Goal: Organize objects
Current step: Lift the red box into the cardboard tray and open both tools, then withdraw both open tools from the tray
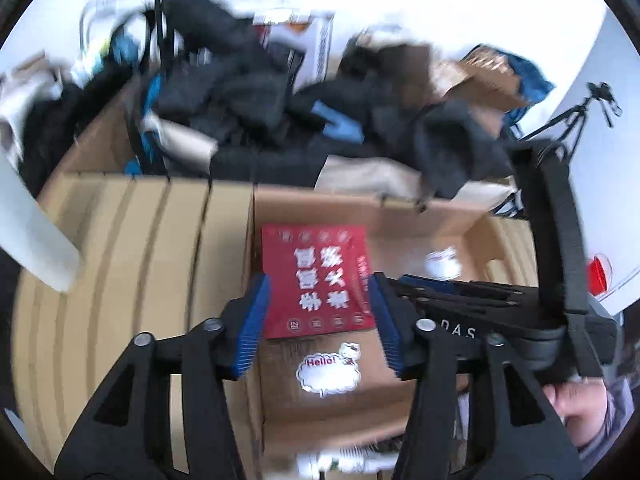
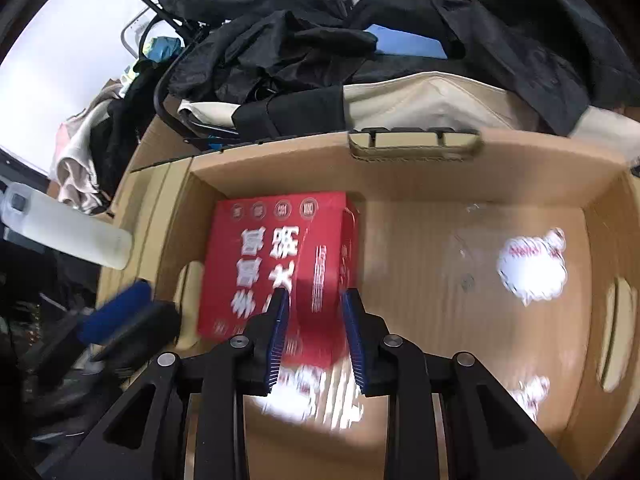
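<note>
A red box with white Chinese characters (image 1: pixel 316 280) (image 2: pixel 280 264) stands in the back left corner of an open cardboard box (image 1: pixel 420 216) (image 2: pixel 400 168). My left gripper (image 1: pixel 318 320) is open above the carton, its blue pads either side of the red box in the view, holding nothing. My right gripper (image 2: pixel 314 332) is open inside the carton, its pads straddling the red box's near right edge; whether they touch it is unclear. The right gripper also shows in the left wrist view (image 1: pixel 460 292).
White "Hello!" stickers (image 1: pixel 328 372) (image 2: pixel 532 268) lie on the carton floor. A pile of dark clothes and bags (image 1: pixel 280 92) (image 2: pixel 320 48) sits behind the carton. A white bottle (image 2: pixel 68 228) lies at the left. A tripod (image 1: pixel 576 116) stands at the right.
</note>
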`<state>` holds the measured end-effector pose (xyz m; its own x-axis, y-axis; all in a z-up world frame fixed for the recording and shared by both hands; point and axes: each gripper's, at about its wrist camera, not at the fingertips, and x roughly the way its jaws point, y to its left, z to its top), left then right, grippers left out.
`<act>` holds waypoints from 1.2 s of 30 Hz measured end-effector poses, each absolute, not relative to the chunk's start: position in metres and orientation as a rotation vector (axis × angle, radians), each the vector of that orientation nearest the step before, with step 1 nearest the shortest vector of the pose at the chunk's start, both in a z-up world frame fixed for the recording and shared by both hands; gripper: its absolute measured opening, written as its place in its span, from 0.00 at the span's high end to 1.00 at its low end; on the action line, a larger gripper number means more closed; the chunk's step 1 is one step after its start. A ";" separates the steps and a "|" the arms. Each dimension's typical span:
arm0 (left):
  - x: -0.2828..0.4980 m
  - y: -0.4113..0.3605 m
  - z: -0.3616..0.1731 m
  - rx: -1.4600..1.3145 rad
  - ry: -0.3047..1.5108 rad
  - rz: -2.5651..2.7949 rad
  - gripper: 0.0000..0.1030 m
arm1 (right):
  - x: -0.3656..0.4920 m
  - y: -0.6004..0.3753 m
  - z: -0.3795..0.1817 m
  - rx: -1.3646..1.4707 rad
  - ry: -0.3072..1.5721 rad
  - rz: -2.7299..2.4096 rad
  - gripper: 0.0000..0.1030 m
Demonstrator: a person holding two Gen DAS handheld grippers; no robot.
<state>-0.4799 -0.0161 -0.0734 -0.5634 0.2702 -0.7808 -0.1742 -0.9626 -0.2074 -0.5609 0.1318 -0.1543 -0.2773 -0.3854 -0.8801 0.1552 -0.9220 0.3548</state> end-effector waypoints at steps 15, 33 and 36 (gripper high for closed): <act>-0.296 -0.052 0.058 -1.282 0.078 2.712 0.03 | -0.361 0.263 0.033 1.398 0.004 -2.539 0.19; -0.077 -0.050 0.050 -1.101 -0.107 2.739 0.00 | -0.093 0.239 0.043 1.037 -0.172 -2.454 0.19; -0.061 -0.044 0.026 -1.145 -0.125 2.704 0.00 | -0.065 0.236 0.021 1.036 -0.198 -2.557 0.19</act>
<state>-0.0609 -0.0436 0.0261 -0.6792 0.2176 -0.7010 -0.1520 -0.9760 -0.1558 -0.0652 0.2364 0.0206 -0.6594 -0.3913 -0.6419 0.2878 -0.9202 0.2653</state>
